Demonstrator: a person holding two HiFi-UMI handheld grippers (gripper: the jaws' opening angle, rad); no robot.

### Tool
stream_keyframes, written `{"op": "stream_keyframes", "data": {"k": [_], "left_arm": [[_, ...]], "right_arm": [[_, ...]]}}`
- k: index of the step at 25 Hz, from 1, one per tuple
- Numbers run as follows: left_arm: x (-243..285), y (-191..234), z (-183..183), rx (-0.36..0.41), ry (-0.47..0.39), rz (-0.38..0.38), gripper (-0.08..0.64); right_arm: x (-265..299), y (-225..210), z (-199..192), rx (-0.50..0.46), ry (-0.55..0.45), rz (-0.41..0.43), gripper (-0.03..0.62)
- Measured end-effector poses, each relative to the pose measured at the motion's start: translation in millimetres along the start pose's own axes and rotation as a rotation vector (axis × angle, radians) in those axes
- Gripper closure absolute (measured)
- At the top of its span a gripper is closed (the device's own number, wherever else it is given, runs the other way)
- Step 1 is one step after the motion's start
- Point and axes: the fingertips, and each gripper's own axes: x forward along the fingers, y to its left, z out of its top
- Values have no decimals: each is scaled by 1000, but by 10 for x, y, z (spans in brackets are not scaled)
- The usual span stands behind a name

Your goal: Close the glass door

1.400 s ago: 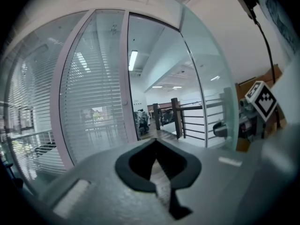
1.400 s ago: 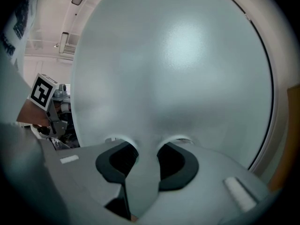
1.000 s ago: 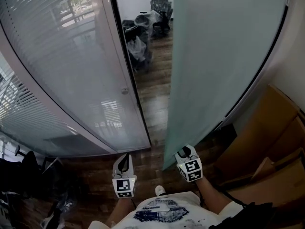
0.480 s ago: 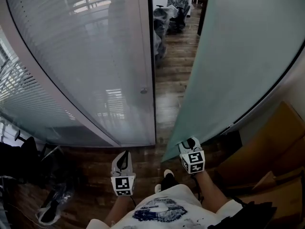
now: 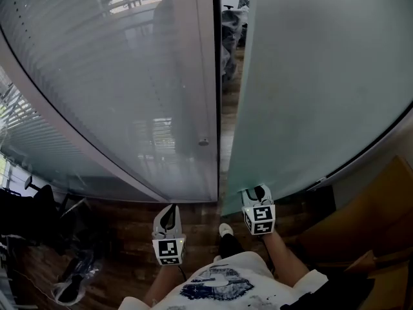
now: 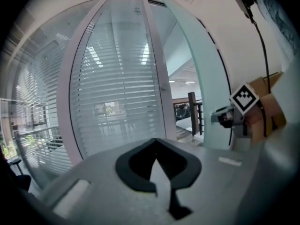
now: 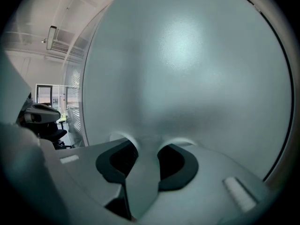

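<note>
A: Wooden floor (image 5: 129, 219), blinds (image 5: 39, 144) behind the fixed pane (image 5: 129, 76). Where was the glass door (image 5: 310, 76)?
B: Nearly shut, 1 narrow gap (image 5: 227, 128) left. Right gripper (image 5: 257, 191) clamped its edge to swing it; left gripper (image 5: 170, 209) hung closed, empty.

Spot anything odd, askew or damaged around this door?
Nothing damaged or spilled. The glass door only stands ajar, a narrow gap short of the blinds panel; the right gripper clamps its edge, the left gripper is shut on nothing.
</note>
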Motion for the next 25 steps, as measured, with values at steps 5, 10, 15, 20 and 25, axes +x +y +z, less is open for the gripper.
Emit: {"op": "stream_keyframes", "data": {"k": [5,10,15,20,25], "left_arm": [[271,4,130,0,-6,-1,561],[475,-6,163,-3,3,5,561],[618,5,206,3,11,20,561],[679,29,313,31,23,43,561],[754,204,400,46,23,105,561]], "right_arm": [[236,-62,103,3,-4,-26,472],[428,-119,178,4,-17,-46,471],[594,-141,236,8,-36,-52,471],[670,-189,341,19,-51,-78,471],[843,-222,372,18,-62,-94,471]]}}
